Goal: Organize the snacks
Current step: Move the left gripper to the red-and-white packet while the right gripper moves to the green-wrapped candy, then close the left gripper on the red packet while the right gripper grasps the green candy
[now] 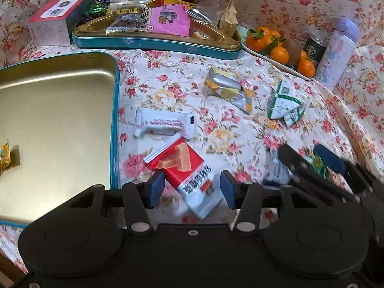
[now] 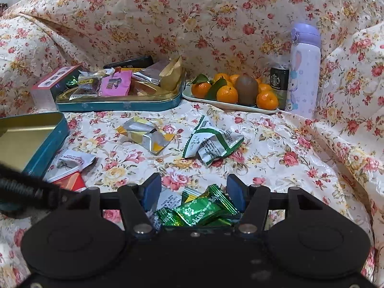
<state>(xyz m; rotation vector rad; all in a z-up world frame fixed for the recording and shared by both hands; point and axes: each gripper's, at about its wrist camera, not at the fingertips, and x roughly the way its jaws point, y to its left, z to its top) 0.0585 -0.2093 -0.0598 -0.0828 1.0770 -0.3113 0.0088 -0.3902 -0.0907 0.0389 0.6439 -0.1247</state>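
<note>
My left gripper is open, its fingers astride a red and white wafer packet lying on the floral cloth. A white packet lies just beyond it. My right gripper is open over green candy packets that sit between its fingers; it also shows in the left wrist view. A silver and yellow packet and a green and white packet lie mid-table. An open gold-lined tin at left holds one gold-wrapped candy.
A teal tin tray full of snacks stands at the back, a red box to its left. A plate of oranges and kiwi, a dark can and a lilac bottle stand back right.
</note>
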